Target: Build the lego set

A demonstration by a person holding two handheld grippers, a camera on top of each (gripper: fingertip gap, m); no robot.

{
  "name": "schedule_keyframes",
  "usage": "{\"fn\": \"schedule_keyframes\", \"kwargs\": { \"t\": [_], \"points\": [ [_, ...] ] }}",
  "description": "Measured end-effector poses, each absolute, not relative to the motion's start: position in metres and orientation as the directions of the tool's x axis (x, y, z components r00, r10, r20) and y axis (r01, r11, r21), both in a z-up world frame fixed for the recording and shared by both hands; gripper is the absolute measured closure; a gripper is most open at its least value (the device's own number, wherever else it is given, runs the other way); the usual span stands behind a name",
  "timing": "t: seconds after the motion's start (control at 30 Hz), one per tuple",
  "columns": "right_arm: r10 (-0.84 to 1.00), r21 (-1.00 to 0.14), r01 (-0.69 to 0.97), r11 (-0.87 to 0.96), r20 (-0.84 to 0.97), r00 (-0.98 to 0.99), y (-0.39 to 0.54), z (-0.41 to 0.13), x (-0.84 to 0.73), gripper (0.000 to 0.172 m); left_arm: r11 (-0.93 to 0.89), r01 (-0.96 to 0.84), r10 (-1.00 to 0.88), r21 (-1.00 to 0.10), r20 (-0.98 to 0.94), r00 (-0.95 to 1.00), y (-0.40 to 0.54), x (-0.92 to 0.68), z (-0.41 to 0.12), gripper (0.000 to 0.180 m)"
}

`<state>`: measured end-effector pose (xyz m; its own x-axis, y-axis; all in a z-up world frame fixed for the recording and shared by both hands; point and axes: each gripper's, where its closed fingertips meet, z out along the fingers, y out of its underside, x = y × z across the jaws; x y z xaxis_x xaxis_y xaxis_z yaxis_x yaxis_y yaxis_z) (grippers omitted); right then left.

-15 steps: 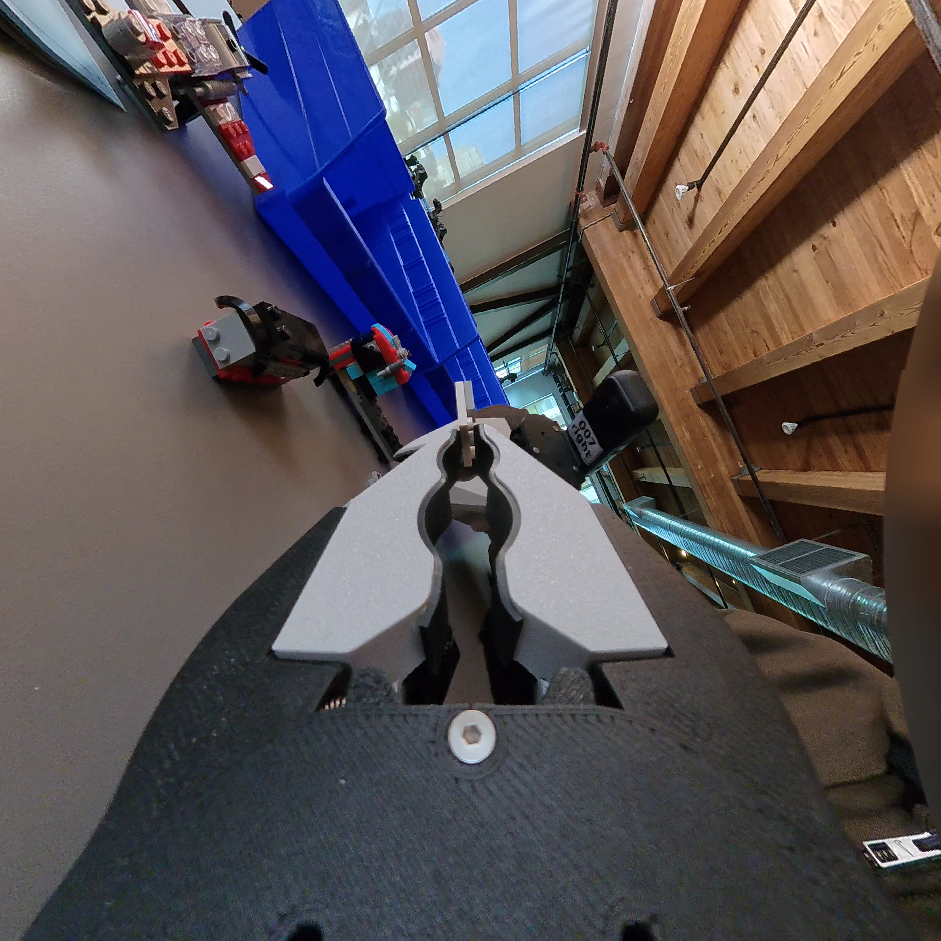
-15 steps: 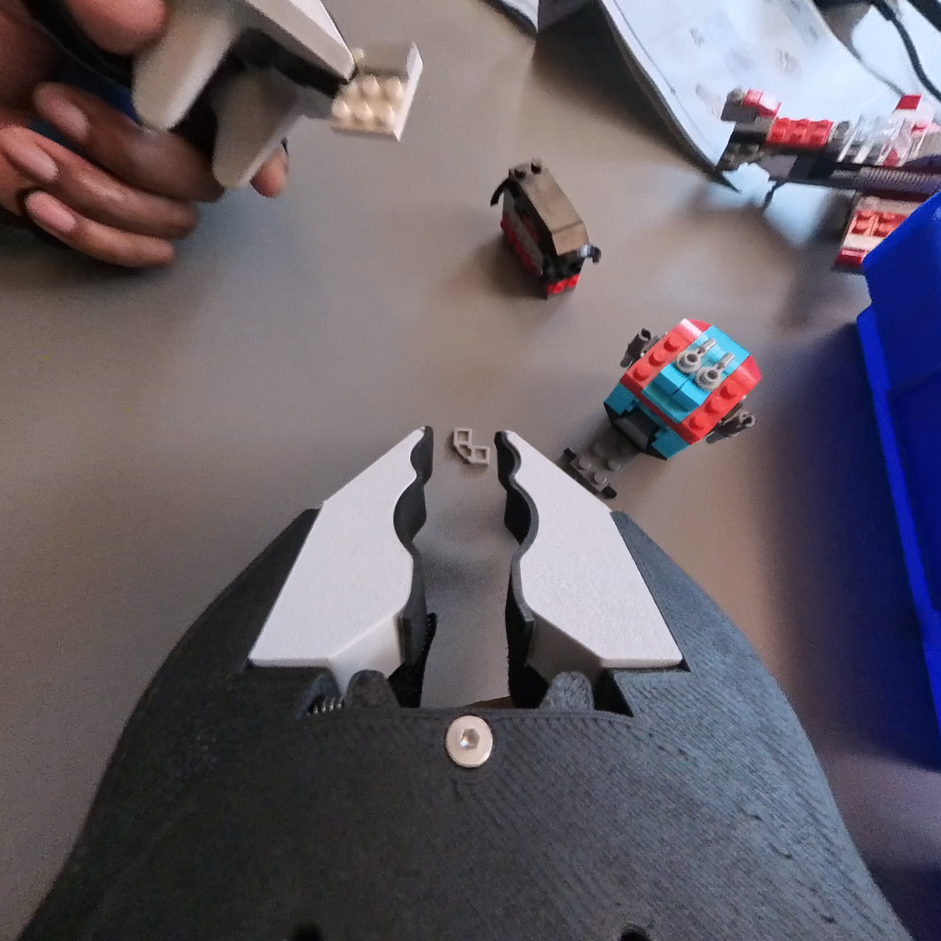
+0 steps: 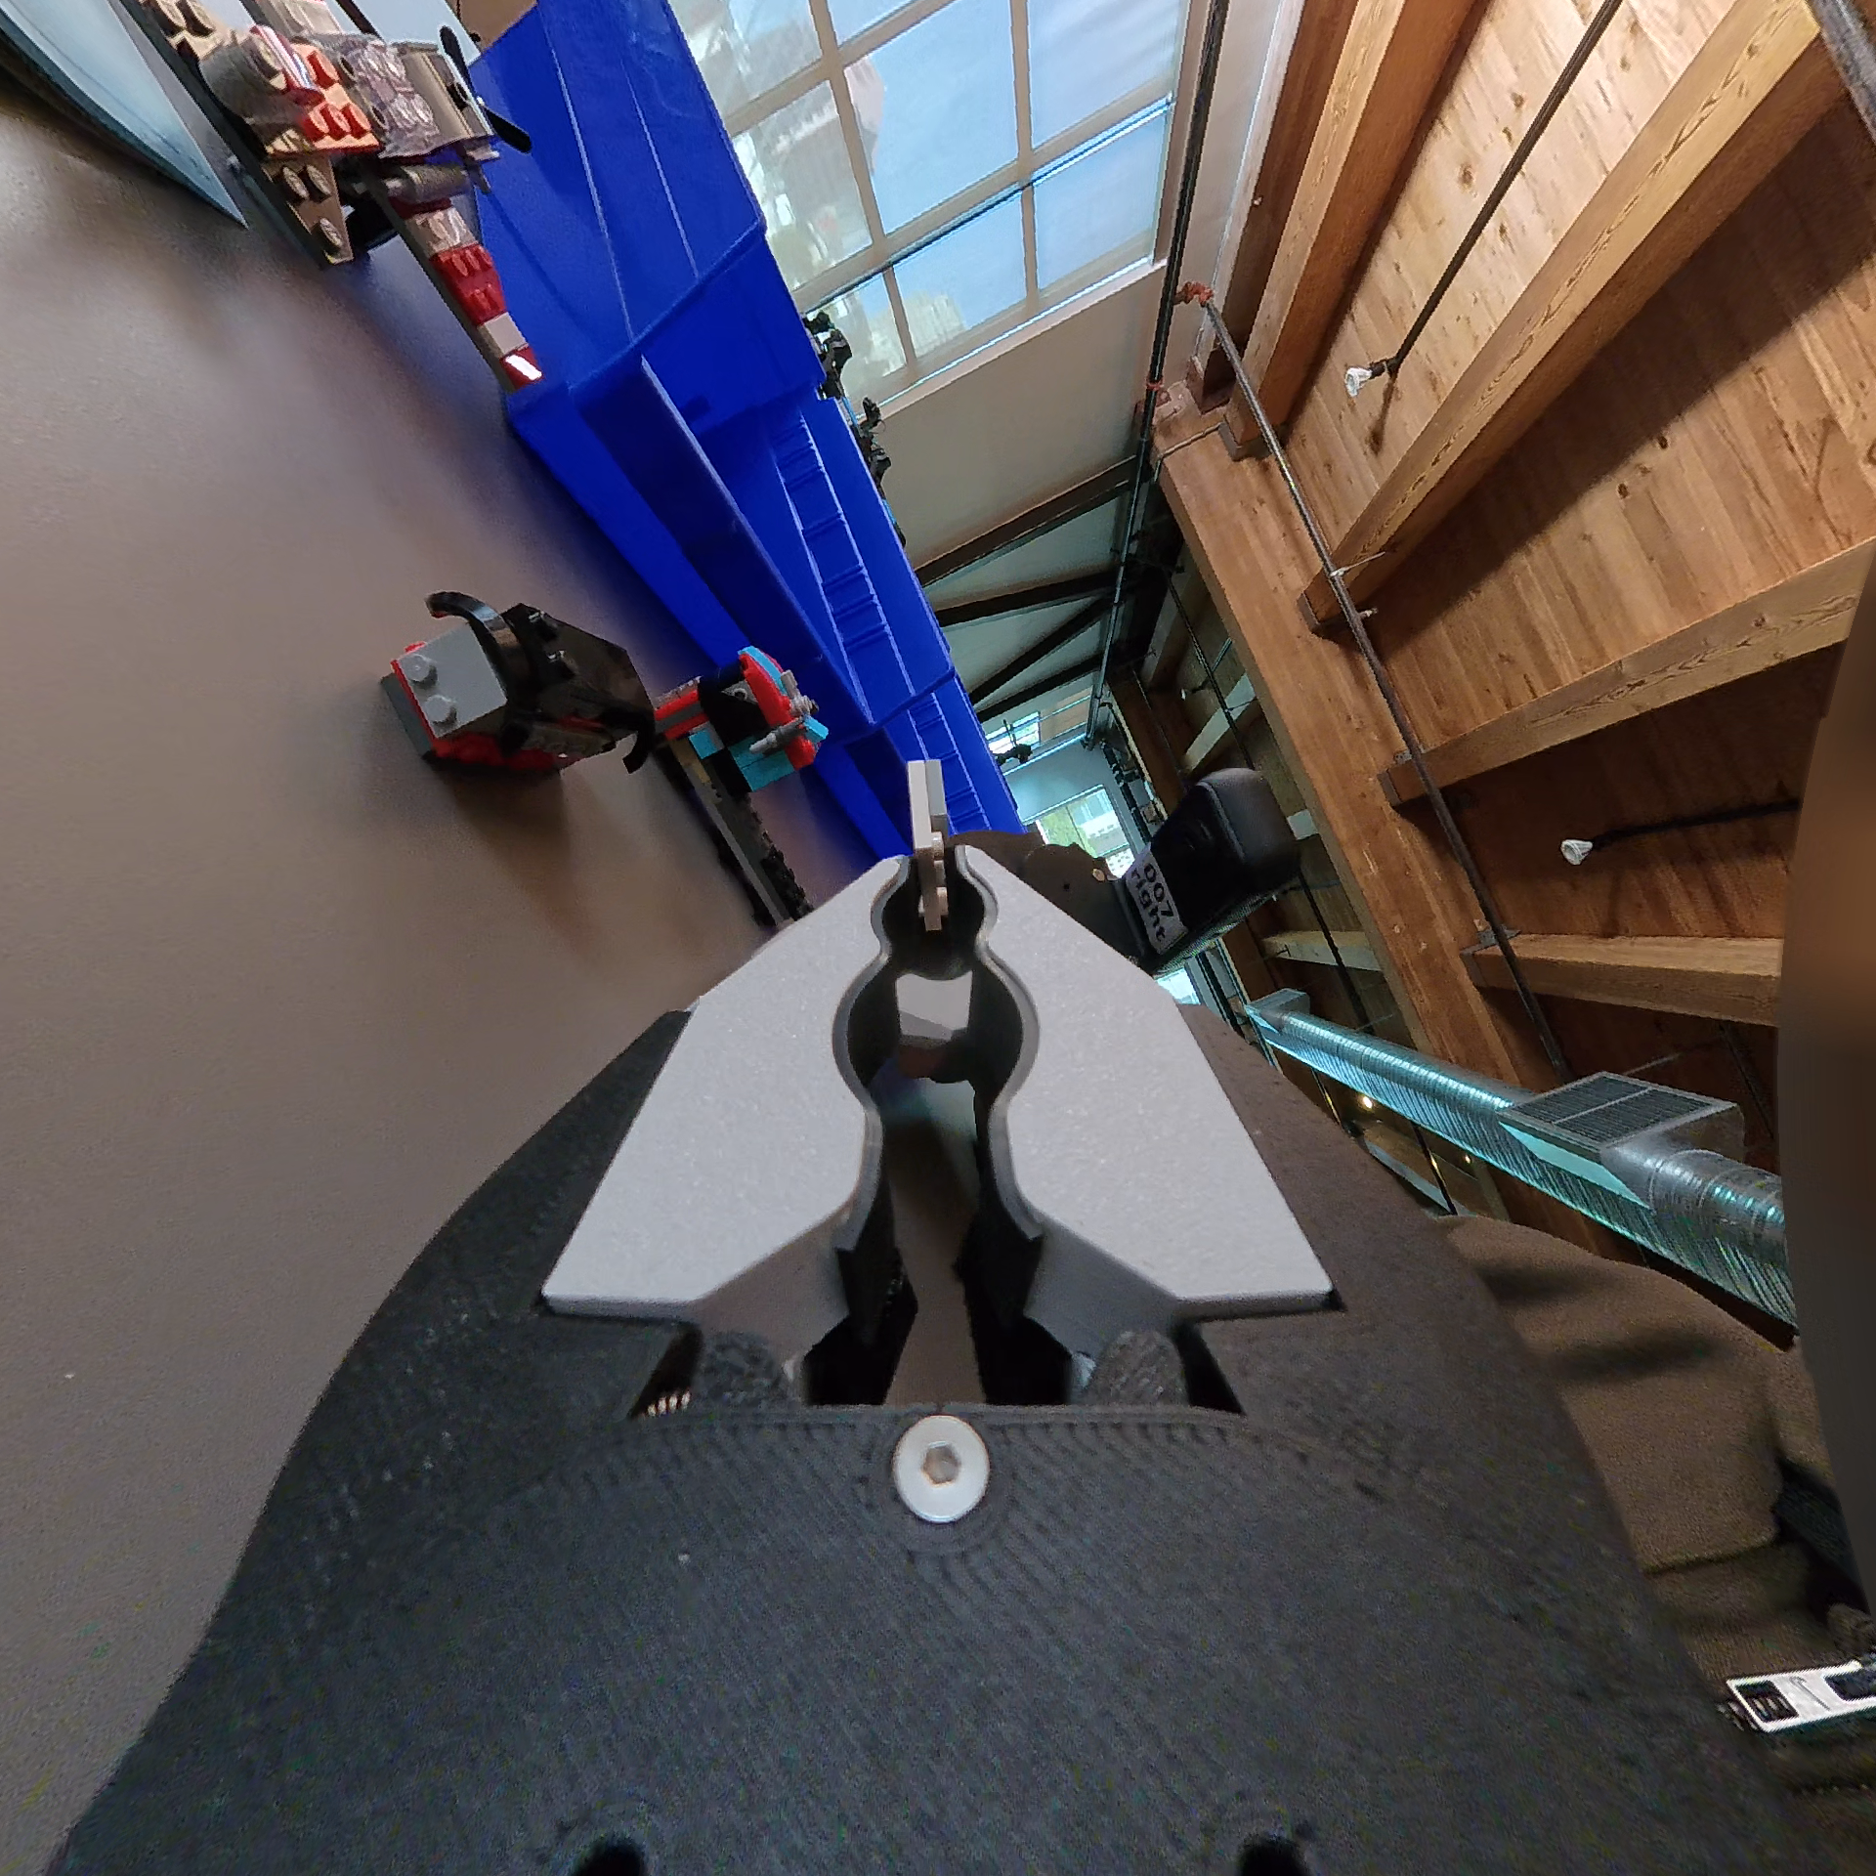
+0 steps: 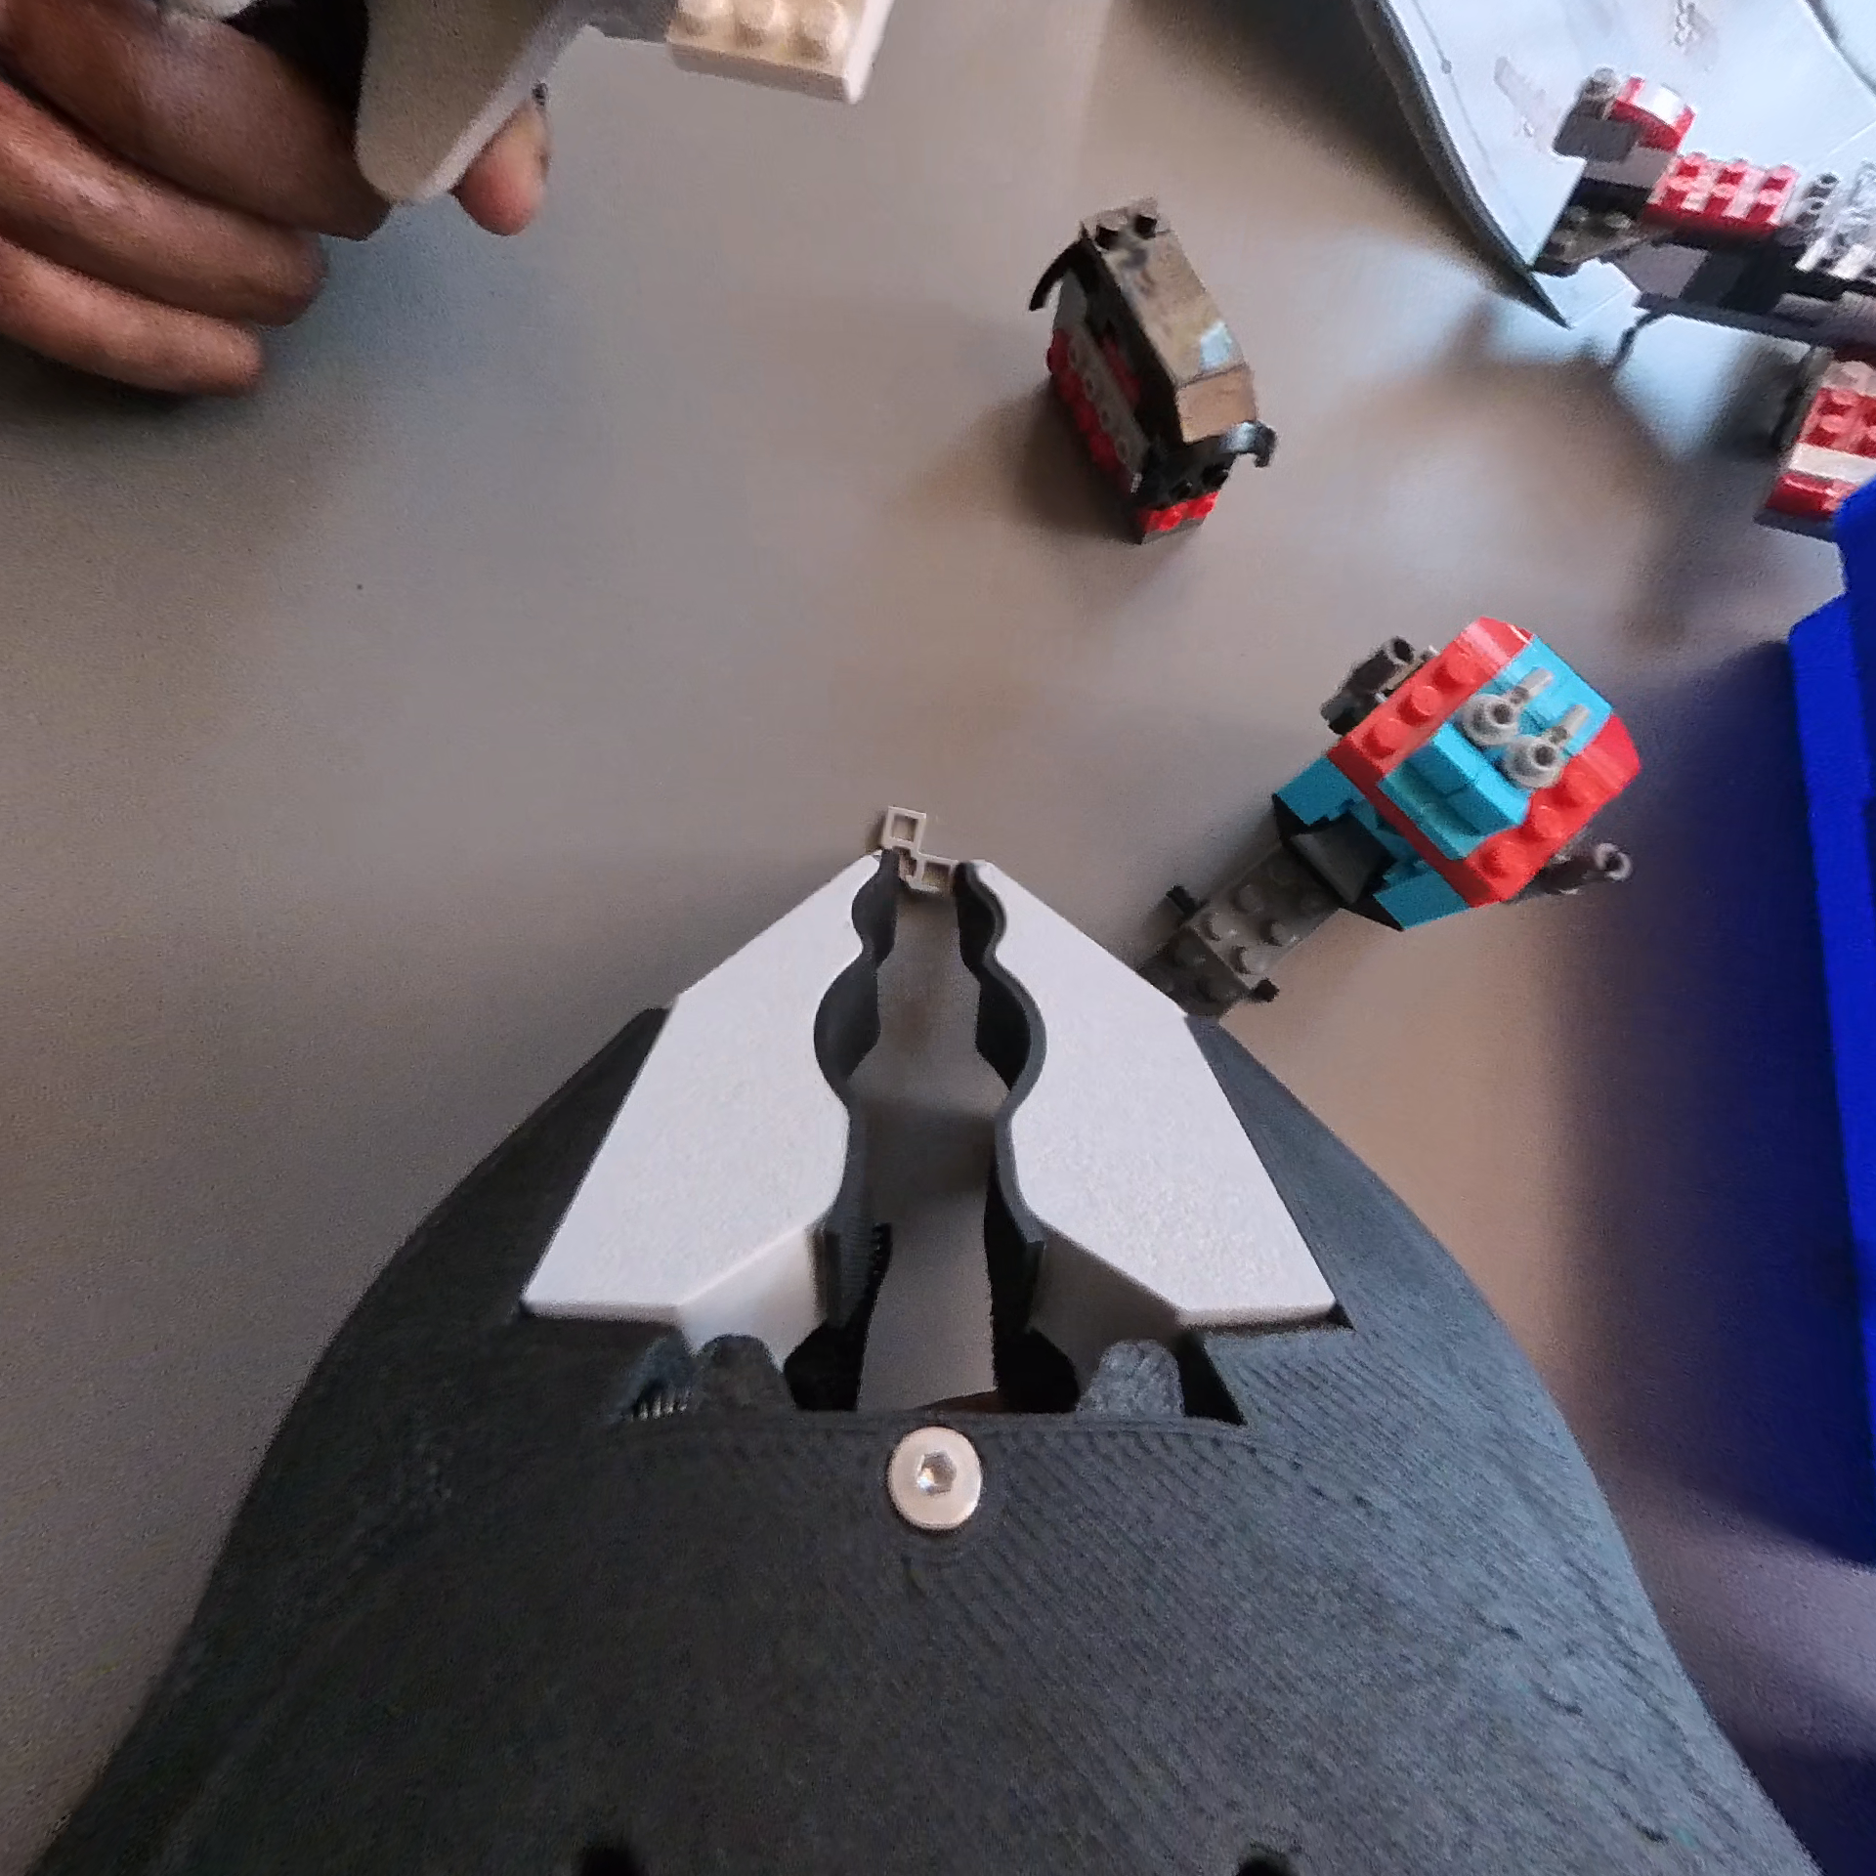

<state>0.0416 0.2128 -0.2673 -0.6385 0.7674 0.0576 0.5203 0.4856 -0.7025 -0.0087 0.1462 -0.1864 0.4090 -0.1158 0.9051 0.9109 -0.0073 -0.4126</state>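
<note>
My right gripper (image 4: 922,875) is low over the grey table (image 4: 508,660), and its fingertips are closed on a small grey corner-shaped brick piece (image 4: 907,834) that lies on the table. My left gripper (image 3: 929,875) is shut on a thin whitish studded plate (image 3: 924,812), seen edge-on and held above the table. In the right wrist view that plate (image 4: 772,41) shows at the top left in the left gripper's grey fingers (image 4: 437,112), with a person's hand (image 4: 152,203) behind them.
A black and red brick model (image 4: 1152,376) and a red and turquoise model (image 4: 1462,772) stand on the table to the right. A blue bin (image 4: 1837,914) lies at the right edge. A booklet (image 4: 1523,102) and a larger brick build (image 4: 1726,213) lie at the far right. The tips of one gripper are about 12 centimetres away from the tips of the other.
My right gripper's jaws have closed from wide open onto the small grey piece that lay just ahead of them. My left gripper still holds the whitish plate.
</note>
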Motion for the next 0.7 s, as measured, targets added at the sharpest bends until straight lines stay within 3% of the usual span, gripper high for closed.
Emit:
{"fn": "schedule_keyframes", "kwargs": {
  "t": [0.13, 0.23, 0.33, 0.7],
  "points": [
    [0.727, -0.757, 0.453, 0.471, 0.042, -0.686, 0.197, -0.255, 0.045, 0.160, -0.005, 0.910, -0.114, -0.415, 0.904, 0.412, 0.146, -0.009, -0.186, 0.176],
    [0.672, -0.849, 0.309, 0.429, 0.071, -0.737, 0.181, -0.224, 0.048, 0.160, -0.003, 0.910, -0.115, -0.415, 0.904, 0.412, 0.146, -0.009, -0.186, 0.176],
    [0.692, -0.907, 0.228, 0.353, 0.089, -0.717, 0.182, -0.197, 0.044, 0.152, -0.003, 0.910, -0.115, -0.415, 0.904, 0.412, 0.146, -0.009, -0.186, 0.176],
    [0.693, -0.818, 0.380, 0.432, 0.031, -0.721, 0.193, -0.232, 0.049, 0.148, -0.002, 0.911, -0.116, -0.413, 0.904, 0.410, 0.146, -0.009, -0.186, 0.176]
  ]
}}
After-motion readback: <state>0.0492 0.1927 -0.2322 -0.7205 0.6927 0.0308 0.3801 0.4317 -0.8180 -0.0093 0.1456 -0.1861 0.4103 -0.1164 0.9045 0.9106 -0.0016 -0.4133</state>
